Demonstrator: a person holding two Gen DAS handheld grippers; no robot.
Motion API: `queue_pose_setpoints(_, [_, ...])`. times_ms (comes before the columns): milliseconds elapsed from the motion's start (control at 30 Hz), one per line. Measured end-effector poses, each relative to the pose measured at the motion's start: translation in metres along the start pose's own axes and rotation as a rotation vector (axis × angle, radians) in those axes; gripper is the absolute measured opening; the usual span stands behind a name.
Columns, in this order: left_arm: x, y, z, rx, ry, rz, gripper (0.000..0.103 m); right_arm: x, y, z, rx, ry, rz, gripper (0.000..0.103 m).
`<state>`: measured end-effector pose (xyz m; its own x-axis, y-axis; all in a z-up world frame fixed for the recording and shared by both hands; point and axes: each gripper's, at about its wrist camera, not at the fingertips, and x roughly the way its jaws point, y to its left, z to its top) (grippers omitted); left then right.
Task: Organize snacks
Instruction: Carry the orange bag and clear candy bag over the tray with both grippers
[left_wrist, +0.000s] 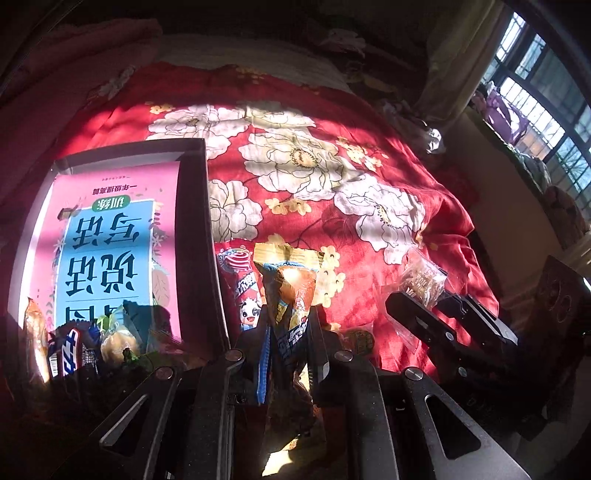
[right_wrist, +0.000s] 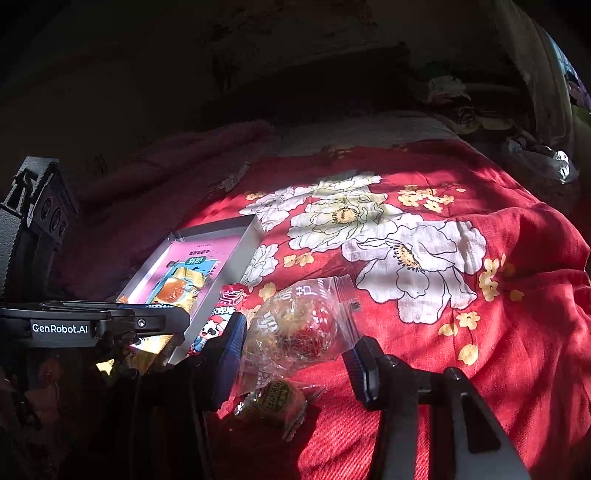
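Observation:
My left gripper (left_wrist: 288, 325) is shut on a gold and blue snack packet (left_wrist: 291, 288) and holds it up beside the box (left_wrist: 192, 206); the packet also shows in the right wrist view (right_wrist: 177, 291) over the box (right_wrist: 243, 243). The box holds a pink book (left_wrist: 110, 236) and several wrapped snacks (left_wrist: 74, 350) at its near end. My right gripper (right_wrist: 295, 354) is open, its fingers on either side of a clear packet with a red sweet (right_wrist: 295, 325) lying on the red floral quilt (right_wrist: 443, 295). A small green-labelled packet (right_wrist: 277, 398) lies just below it.
A red stick packet with a panda (left_wrist: 240, 280) lies against the box's right wall, also seen in the right wrist view (right_wrist: 218, 317). My right gripper shows in the left wrist view (left_wrist: 443, 317) over a clear packet (left_wrist: 424, 280). A window (left_wrist: 546, 92) is at the right.

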<state>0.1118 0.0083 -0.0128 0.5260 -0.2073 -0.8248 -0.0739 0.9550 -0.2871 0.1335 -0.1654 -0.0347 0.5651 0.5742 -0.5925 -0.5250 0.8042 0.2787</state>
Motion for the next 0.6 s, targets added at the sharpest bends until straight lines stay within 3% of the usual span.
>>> queue_pose_setpoints(400, [-0.023, 0.022, -0.002, -0.039, -0.042, 0.003, 0.016, -0.005, 0.022, -0.001, -0.036, -0.008, 0.019, 0.050])
queue_pose_setpoints(600, [-0.028, 0.029, -0.004, -0.053, -0.045, 0.002, 0.016, 0.005, 0.025, -0.006, -0.049, 0.037, 0.011, 0.050])
